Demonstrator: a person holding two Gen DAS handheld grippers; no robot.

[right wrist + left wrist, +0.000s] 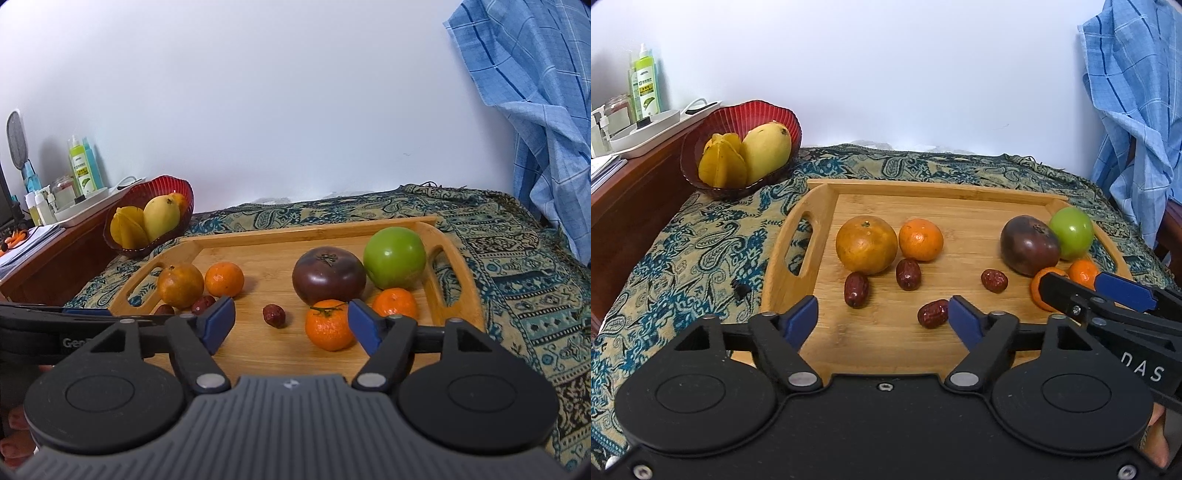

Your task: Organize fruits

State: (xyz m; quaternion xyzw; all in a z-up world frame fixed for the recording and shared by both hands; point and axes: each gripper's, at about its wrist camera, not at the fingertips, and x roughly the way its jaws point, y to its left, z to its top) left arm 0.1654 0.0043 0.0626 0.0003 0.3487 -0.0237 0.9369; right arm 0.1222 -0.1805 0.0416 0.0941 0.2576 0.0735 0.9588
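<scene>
Both my grippers stand wide open, holding nothing. My left gripper (pixel 882 317) hangs over the tray (pixel 820 206); a date (pixel 932 314) lies just inside its right pad. My right gripper (pixel 291 321) has a mandarin (pixel 327 325) beside its right pad. It reads "DAS" (pixel 1141 369); the left, "Gen" (pixel 72 342).

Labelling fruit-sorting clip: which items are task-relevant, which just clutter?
Job: wooden tray, big orange, green apple, dark purple fruit, red dates, red bowl holding mango.

Clutter: green bottle, white tray, blue cloth.
</scene>
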